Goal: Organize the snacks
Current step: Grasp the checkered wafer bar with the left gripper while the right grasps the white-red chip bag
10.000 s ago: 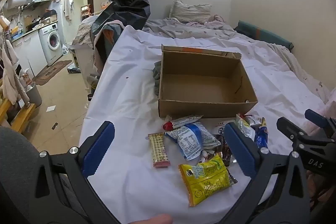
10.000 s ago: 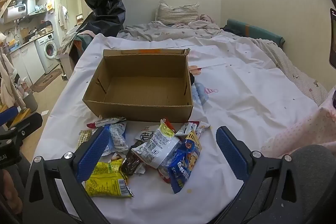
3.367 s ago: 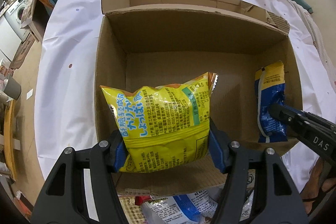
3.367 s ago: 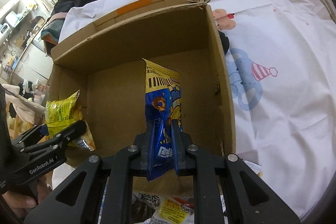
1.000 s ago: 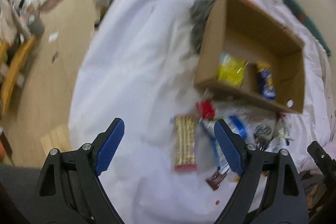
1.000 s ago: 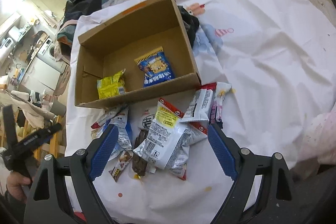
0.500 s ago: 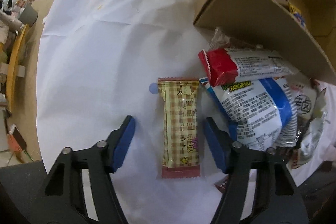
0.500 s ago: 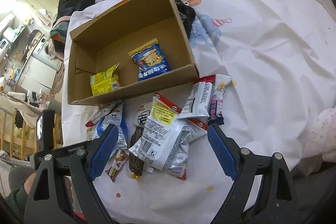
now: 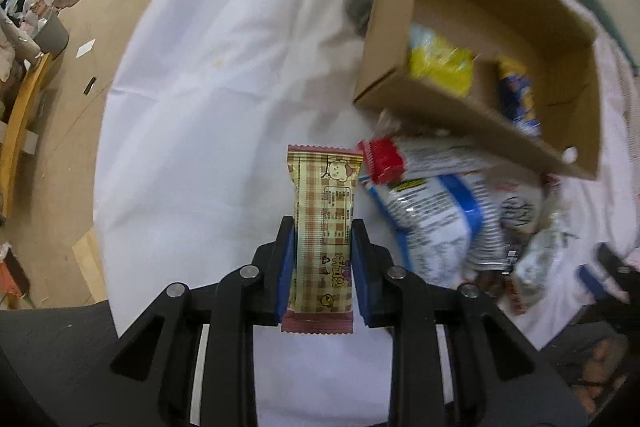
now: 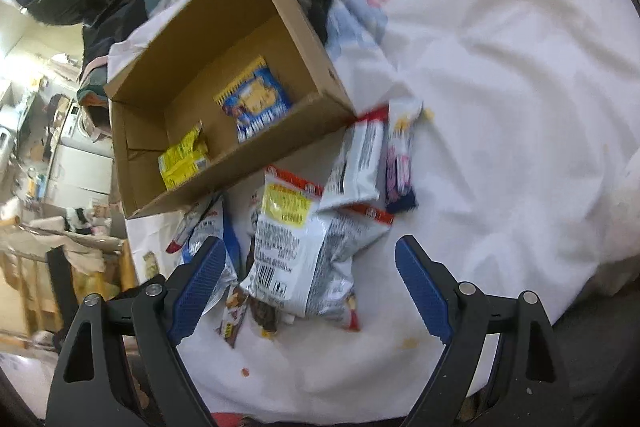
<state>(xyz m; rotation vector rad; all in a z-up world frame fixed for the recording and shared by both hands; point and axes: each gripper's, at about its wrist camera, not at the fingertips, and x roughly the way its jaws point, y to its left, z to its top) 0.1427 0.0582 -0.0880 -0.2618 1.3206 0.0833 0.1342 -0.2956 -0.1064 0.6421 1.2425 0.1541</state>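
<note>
Our left tool (image 9: 323, 259), wide a second ago, is closing on the checked snack bar (image 9: 323, 227) at six o'clock of the cardboard box (image 9: 460, 115) on the bed, so we judge boxing comes next, while our right tool (image 10: 308, 287) gapes empty over the pile.

Matt corrugated cardboard box (image 9: 460, 107), glossy plastic checked wrapper (image 9: 323, 227), smooth white cloth sheet (image 9: 224, 75)

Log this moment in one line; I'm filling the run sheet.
left gripper: closing on plaid snack bar | right gripper: open above pile | box: two packets
</note>
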